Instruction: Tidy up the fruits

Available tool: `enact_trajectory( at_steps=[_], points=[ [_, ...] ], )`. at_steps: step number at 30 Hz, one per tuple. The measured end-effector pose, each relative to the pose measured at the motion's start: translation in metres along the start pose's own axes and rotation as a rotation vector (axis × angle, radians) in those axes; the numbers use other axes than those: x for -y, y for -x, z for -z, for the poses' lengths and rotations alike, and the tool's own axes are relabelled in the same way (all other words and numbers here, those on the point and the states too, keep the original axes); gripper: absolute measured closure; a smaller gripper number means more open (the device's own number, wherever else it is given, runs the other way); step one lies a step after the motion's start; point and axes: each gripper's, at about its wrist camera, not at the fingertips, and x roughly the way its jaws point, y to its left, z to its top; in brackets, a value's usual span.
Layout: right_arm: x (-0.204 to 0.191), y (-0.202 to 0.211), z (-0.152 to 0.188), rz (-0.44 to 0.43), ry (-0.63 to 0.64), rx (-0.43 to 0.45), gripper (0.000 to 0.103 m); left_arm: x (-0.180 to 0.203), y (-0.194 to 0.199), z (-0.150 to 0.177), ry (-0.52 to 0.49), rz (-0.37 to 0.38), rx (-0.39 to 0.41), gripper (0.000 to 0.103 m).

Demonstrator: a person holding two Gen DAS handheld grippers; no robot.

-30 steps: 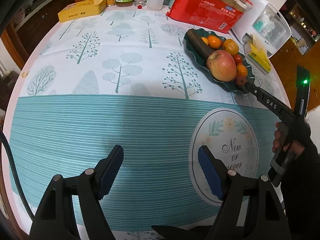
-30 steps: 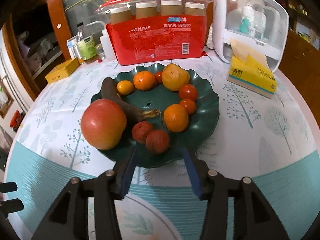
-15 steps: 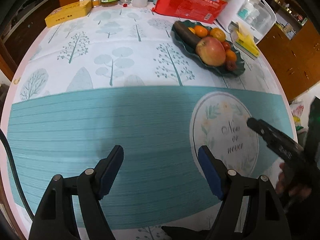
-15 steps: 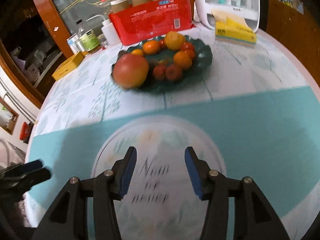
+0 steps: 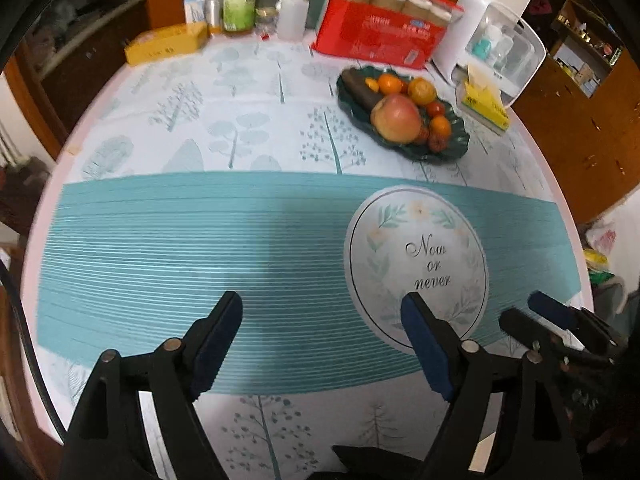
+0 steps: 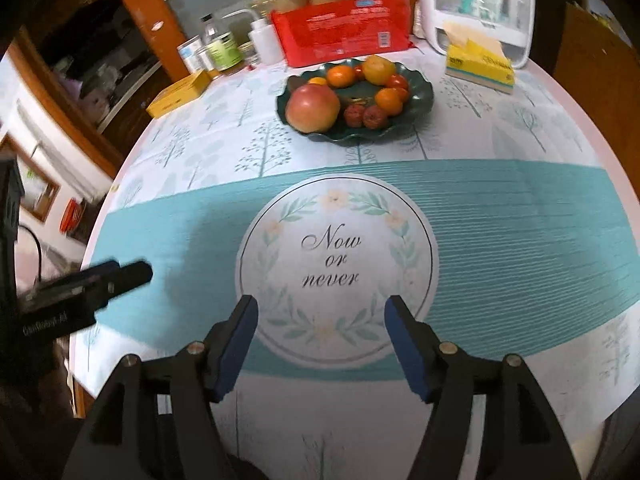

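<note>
Left tongs [image 5: 320, 340]: wide apart, nothing between pads, above bare teal stripe of worktop [image 5: 160, 240]; jaws just opened further. Right tongs [image 6: 320, 340]: apart, empty, over printed "Now or never" medallion [image 6: 336, 256]; jaws just opened further as well. Both well apart from the fruit, so judged as pulled clear with sorting done or paused.

All fruit gathered on one dark green scalloped plate [image 6: 420, 104] at far side of worktop, just before red pack of paper cups [image 6: 340, 28]; kept together on the plate, presumably as the tidy end state.

Count on plate: apple [image 6: 314, 107] × 1; dark overripe banana [image 5: 362, 90] × 1; large yellow-orange citrus [image 6: 378, 70] × 1; small orange citrus × 3; small red tomatoes × 2 seen, possibly 3; lychees [image 6: 366, 115] × 2. Loose fruit on worktop: none seen.
</note>
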Motion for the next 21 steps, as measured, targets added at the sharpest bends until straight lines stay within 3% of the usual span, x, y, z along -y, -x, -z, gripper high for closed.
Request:
enact_trajectory(
  at_steps=[3, 10, 21],
  points=[
    [0.002, 0.02, 0.002, -0.018, 0.031, -0.012, 0.026, 0.015, 0.017, 0.004, 0.008, -0.005, 0.017, 0.022],
    [0.013, 0.073, 0.011, -0.08, 0.054, -0.026, 0.019, 0.053, 0.056, 0.018, 0.048, -0.006, 0.047, 0.021],
    [0.035, 0.109, 0.041, -0.066, 0.068, -0.02, 0.017, 0.1, 0.087, 0.051, 0.056, -0.035, 0.087, 0.019]
  ],
)
